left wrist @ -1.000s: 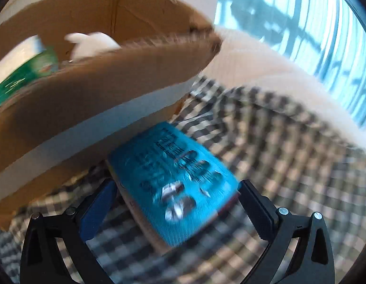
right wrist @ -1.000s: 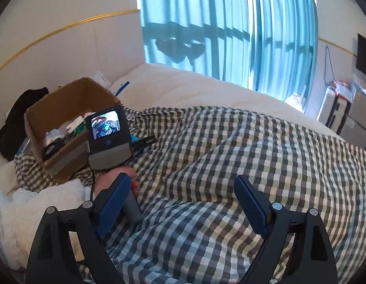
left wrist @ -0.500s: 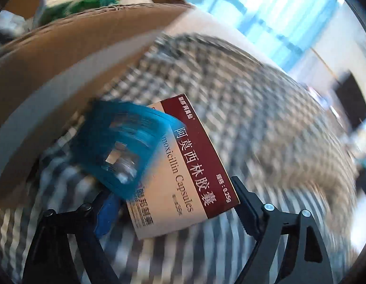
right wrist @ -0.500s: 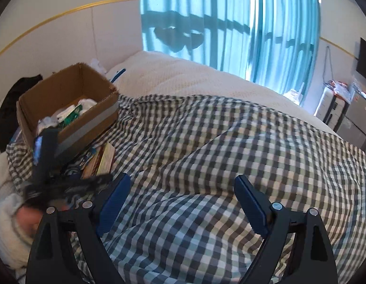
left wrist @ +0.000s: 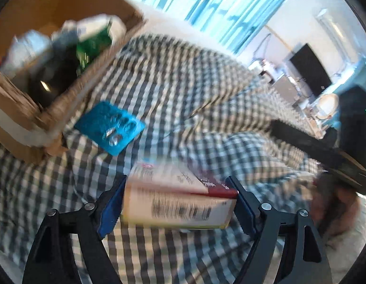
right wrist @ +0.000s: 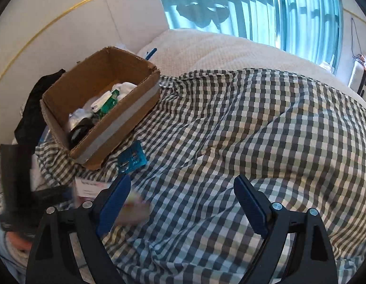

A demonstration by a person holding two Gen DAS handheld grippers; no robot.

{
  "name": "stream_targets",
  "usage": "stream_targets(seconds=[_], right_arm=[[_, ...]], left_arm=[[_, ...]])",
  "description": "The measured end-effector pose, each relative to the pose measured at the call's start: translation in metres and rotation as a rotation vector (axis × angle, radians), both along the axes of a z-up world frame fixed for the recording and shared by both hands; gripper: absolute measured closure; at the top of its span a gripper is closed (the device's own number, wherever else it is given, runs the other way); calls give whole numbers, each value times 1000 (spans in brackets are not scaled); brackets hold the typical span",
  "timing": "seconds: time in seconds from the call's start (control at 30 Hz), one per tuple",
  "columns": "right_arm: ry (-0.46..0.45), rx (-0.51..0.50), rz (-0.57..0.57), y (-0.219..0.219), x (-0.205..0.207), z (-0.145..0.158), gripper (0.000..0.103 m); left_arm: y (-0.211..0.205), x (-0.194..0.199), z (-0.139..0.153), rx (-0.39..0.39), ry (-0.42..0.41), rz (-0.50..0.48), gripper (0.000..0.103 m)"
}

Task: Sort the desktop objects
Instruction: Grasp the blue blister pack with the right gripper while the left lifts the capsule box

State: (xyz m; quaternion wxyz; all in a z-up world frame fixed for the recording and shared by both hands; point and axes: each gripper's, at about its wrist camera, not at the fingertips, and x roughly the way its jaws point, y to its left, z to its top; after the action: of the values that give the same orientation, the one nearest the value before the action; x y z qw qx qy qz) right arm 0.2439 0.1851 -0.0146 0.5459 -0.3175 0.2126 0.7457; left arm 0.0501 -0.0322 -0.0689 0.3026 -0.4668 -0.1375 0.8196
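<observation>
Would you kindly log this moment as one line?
left gripper: shut on medicine box | right gripper: open | blister pack: beside cardboard box

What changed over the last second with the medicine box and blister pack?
The left gripper has lifted the medicine box clear; the blue blister pack slid off it onto the checked blanket beside the cardboard box. The right gripper stayed open and empty.

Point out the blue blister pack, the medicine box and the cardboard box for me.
blue blister pack (left wrist: 109, 127): left wrist view, middle of its foil face.
medicine box (left wrist: 178, 207): left wrist view, barcode side.
cardboard box (right wrist: 126, 116): right wrist view, taped front wall.
</observation>
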Motion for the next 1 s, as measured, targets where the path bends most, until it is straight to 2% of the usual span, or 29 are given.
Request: stream_targets(seconds=[0.1,0.2,0.27,0.4,0.6,0.77,1.0], right_arm=[[-52,22,71,4,-22,-3,14],[-147,27,158,9,-53,-12,14],[-175,17,185,13,-67,-19,14],[-224,-28,251,27,-97,-43,14],[-223,-76,290,54,-117,-74,14],[-248,-94,324,69,-135,-92,14],[-366,-111,335,86,-165,-131,14]], left_arm=[[-15,9,23,38,69,2,21],[-29,11,42,24,160,19,21],[-36,6,41,8,170,35,22],[-58,6,38,28,152,60,22],[-93,10,67,14,249,140,22],[-122,3,78,1,279,230,22],[-140,-6,74,-26,304,303,22]])
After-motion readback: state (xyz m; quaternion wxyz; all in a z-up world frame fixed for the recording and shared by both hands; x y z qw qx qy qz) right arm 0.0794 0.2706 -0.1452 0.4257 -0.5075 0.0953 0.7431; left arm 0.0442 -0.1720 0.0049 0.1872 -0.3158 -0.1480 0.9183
